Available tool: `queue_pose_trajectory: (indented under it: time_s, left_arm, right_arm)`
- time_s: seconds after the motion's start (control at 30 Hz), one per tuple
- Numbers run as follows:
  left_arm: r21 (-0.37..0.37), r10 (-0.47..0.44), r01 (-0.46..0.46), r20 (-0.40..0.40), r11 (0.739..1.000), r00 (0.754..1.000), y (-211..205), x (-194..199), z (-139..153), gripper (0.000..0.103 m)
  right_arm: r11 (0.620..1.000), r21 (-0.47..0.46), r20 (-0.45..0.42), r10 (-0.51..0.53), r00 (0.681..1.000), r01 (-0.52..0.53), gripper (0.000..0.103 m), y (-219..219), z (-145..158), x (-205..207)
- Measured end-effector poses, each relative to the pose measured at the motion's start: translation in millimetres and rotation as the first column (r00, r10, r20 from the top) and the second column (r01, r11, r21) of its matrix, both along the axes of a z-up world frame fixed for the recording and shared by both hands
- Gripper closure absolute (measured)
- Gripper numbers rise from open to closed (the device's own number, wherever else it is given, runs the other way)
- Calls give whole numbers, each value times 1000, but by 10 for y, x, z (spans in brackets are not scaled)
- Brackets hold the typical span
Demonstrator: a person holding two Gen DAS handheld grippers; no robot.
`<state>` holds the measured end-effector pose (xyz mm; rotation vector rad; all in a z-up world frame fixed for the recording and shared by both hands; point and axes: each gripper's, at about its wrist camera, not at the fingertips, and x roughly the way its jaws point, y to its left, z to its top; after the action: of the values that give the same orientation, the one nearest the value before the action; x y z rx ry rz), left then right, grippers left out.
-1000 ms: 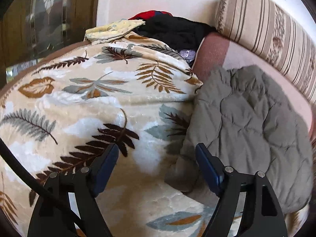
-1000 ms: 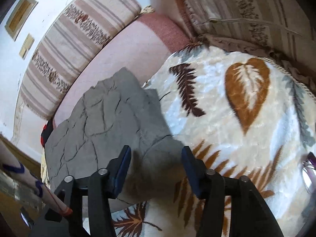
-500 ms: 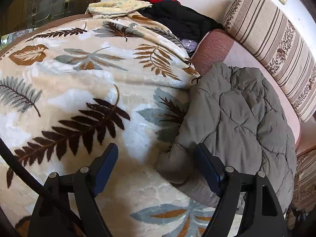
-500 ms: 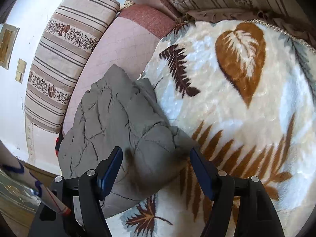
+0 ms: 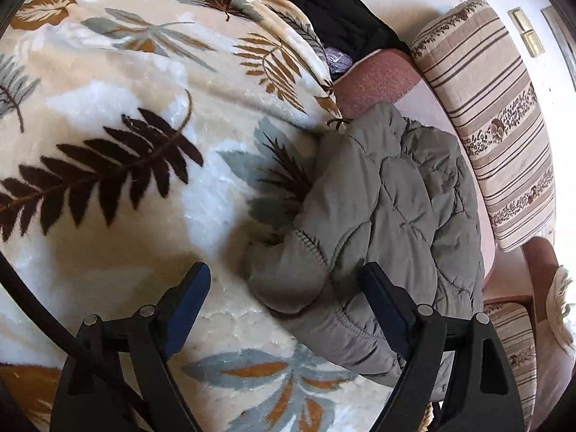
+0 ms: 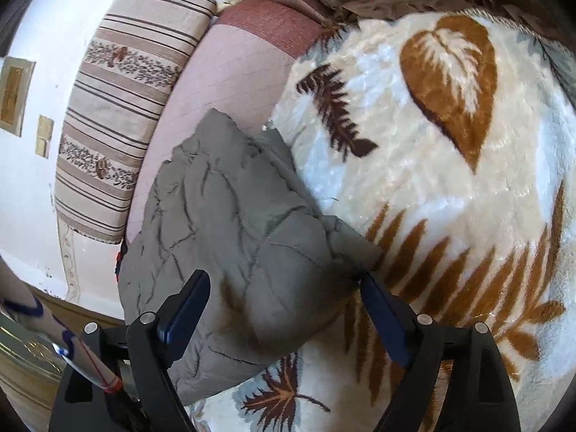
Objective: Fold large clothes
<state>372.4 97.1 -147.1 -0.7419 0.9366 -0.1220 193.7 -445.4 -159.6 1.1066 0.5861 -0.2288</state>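
Both your tools are spreading right now, and neither pinches anything: the left gripper (image 5: 284,284) has its jaws opening around the rounded near end of the grey quilted jacket (image 5: 388,223), pads clear of the cloth, while the right gripper (image 6: 284,293) is opening too, straddling the jacket's near corner without pressing on it. The jacket lies bunched at the edge of the leaf-print blanket (image 5: 118,115), spilling onto the pink sofa seat (image 6: 230,82) below the striped cushion (image 6: 122,115). Watch it here: that padding is thick and slippery, so a shallow bite could grab only the outer shell and let the bulk slide away, and a deep one might catch the plush blanket beneath and drag it along. From here you can't make out collar, sleeves or hem, so which edge you're about to take is a guess. The jacket's far side drops behind the seat, and the dark clothes (image 5: 334,10) at the back are only partly visible.
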Motion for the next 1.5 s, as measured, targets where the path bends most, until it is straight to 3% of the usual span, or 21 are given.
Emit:
queue_pose_trajectory:
  time_s: [0.23,0.63,0.7,0.77,0.8,0.83,0.93,1.07,1.17,1.5]
  left_arm:
    - [-45,9,-10,-7,999,1000,-15,49,-103,14]
    - [-41,-17,19,54,999,998,-122,224,-148,10]
    - [-37,-36,38,64,999,997,-163,243,-137,12]
    - [17,-52,51,90,999,995,-229,236,-75,27]
    - [86,-71,62,111,994,991,-296,225,-11,37]
    - [132,-83,67,127,989,988,-347,219,36,45]
    - [259,-114,69,165,963,980,-490,173,173,58]
    - [356,-142,64,196,932,970,-581,128,309,65]
    - [391,-150,50,231,919,961,-591,69,452,68]
    - [422,-167,33,286,906,944,-550,-257,837,68]
  right_arm:
    - [999,48,10,4,1000,-4,13,2,-140,55]
    - [1000,15,47,25,999,-26,9,-24,-240,306]
    - [999,1,59,50,997,-50,14,-23,-248,376]
    - [998,-8,61,69,996,-69,38,-12,-222,426]
    - [997,-30,64,77,995,-75,47,0,-184,430]
    - [994,-67,58,91,994,-87,50,26,-128,443]
    - [970,-220,18,114,993,-108,59,174,44,515]
    - [893,-430,-40,130,991,-135,64,415,322,566]
    - [860,-492,-39,137,990,-138,65,499,465,531]
    - [835,-530,-14,167,986,-149,66,557,810,233]
